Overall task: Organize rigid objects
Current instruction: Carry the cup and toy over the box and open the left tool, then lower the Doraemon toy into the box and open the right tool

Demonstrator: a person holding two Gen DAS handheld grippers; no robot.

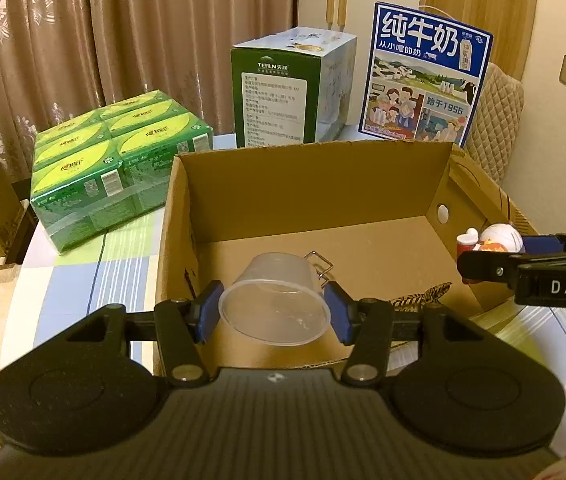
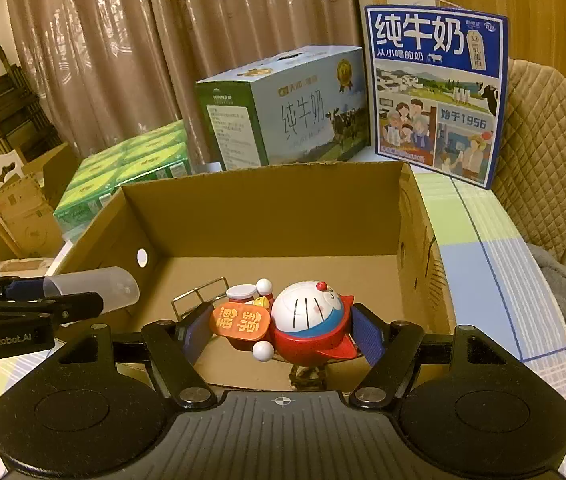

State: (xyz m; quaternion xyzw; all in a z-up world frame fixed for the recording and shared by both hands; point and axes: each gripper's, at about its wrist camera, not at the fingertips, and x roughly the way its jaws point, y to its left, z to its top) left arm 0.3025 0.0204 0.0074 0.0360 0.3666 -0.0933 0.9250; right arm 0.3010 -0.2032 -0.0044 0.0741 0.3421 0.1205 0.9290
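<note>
My left gripper [image 1: 274,307] is shut on a clear plastic cup [image 1: 275,300], held on its side over the near part of an open cardboard box [image 1: 315,184]. My right gripper [image 2: 279,332] is shut on a red, white and blue cartoon cat figurine [image 2: 307,324] with an orange sign, also held above the box [image 2: 267,208]. A wire clip [image 1: 321,266] lies on the box floor behind the cup, and a striped thing [image 1: 423,294] lies nearby. Each gripper shows at the side of the other's view: the right one with the figurine [image 1: 495,240], the left one with the cup [image 2: 95,286].
The box stands on a checked tablecloth [image 1: 83,276]. Behind it are a green shrink-wrapped pack of cartons [image 1: 115,160], a green-and-white milk case [image 1: 283,92] and a blue milk carton box [image 1: 423,76]. Curtains hang at the back; a quilted chair [image 2: 543,140] stands on the right.
</note>
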